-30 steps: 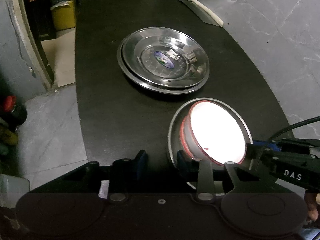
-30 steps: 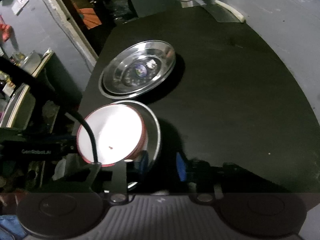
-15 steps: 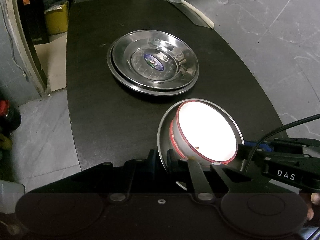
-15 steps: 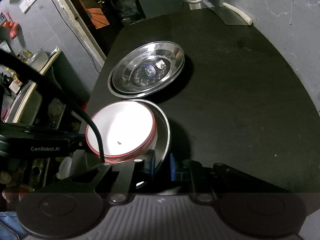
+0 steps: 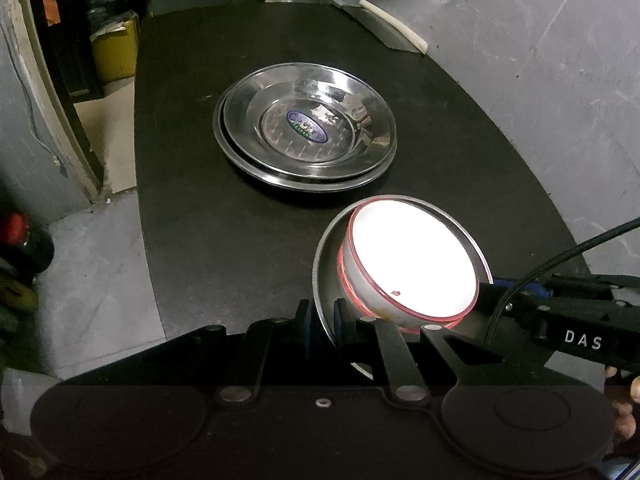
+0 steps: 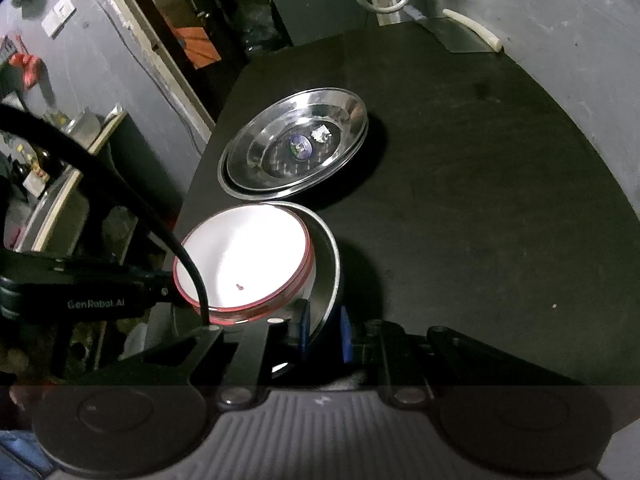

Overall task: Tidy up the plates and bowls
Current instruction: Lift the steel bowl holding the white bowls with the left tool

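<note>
A white bowl with a red rim [image 5: 412, 264] [image 6: 240, 256] sits inside a steel plate [image 5: 323, 264] [image 6: 335, 264] at the near edge of the black table [image 5: 240, 240]. My left gripper [image 5: 320, 316] is shut on the plate's near-left rim; the right wrist view shows it coming in from the left [image 6: 168, 284]. On the opposite rim my right gripper [image 6: 325, 332] is shut too, and it reaches in from the right in the left wrist view [image 5: 496, 284]. Farther back rests a stack of two steel plates [image 5: 306, 132] [image 6: 294, 148].
A cleaver with a white handle [image 5: 384, 28] [image 6: 460, 34] lies at the table's far edge. Off the left side are a yellow box [image 5: 116, 56] on the floor, a red-capped bottle [image 5: 20, 236] and a cluttered shelf [image 6: 60, 160]. A grey wall runs along the right.
Both grippers went from open around the plate's rim to shut on it, one on each side. The bowl still sits in the plate.
</note>
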`<state>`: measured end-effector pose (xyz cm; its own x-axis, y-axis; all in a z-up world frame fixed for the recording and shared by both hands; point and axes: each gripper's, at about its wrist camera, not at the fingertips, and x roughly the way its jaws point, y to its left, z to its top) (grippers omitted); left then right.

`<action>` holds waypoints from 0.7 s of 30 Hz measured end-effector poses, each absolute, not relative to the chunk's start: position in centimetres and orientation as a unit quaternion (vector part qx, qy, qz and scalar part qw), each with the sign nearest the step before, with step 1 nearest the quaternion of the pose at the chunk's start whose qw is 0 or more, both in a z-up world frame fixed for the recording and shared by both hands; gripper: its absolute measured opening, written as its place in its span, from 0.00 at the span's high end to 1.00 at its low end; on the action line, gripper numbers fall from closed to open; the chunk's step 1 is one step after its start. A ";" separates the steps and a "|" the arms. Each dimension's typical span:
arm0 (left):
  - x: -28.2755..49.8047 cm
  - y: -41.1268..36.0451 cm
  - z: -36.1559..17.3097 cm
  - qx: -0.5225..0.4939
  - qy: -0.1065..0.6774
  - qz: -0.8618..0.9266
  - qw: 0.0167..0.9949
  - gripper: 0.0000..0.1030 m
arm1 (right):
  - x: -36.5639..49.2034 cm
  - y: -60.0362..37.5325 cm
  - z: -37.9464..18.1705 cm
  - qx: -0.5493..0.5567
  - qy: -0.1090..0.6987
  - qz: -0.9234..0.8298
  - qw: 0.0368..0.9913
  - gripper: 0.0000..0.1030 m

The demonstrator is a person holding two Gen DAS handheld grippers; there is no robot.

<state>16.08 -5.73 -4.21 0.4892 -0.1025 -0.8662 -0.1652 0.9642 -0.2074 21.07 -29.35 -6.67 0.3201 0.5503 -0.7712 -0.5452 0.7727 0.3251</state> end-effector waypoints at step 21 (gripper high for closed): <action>15.7 -7.2 -4.3 -0.159 0.503 0.091 0.845 0.91 | 22.8 -29.9 -7.0 0.012 0.504 0.377 0.777 0.81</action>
